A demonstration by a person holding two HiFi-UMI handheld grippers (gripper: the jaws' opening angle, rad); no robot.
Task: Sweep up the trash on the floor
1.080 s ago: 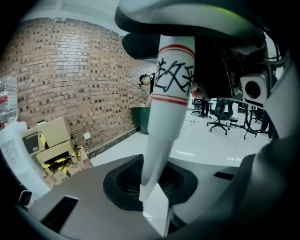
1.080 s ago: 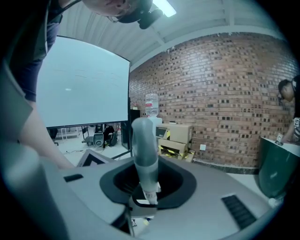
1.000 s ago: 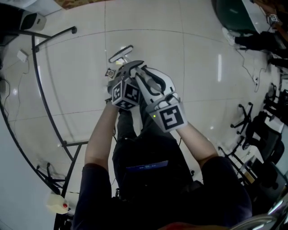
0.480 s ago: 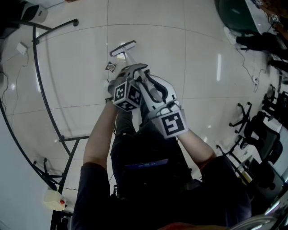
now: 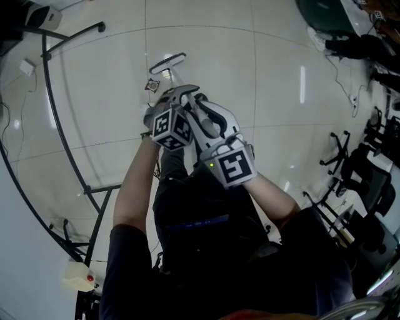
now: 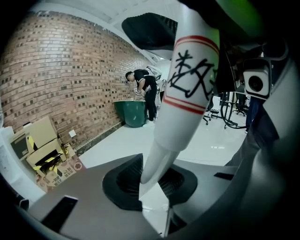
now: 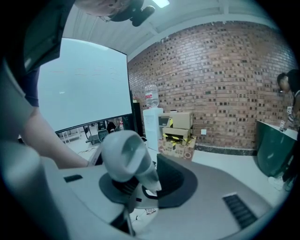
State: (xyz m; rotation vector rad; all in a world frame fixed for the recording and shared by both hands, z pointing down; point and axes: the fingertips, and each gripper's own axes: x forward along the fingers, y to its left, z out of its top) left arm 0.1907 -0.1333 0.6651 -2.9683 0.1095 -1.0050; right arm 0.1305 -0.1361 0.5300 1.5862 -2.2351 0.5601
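Observation:
In the head view a broom's white head rests on the pale tiled floor ahead of me. A small dark scrap of trash lies just beside it, on my side. Both grippers clasp the broom handle, close together: the left gripper lower down, the right gripper at the top end. In the left gripper view the white handle, with red rings and black writing, runs down between the left gripper's jaws. In the right gripper view the handle's grey-white cap sits gripped in the right gripper.
A black tubular frame curves along the left. Office chairs stand at the right and a green bin at the top right. A white bottle lies near my feet. Cardboard boxes line the brick wall, where a person stands.
The broom head has slid a little farther out from me across the floor, and both grippers have shifted with the handle. The scrap still lies beside the head.

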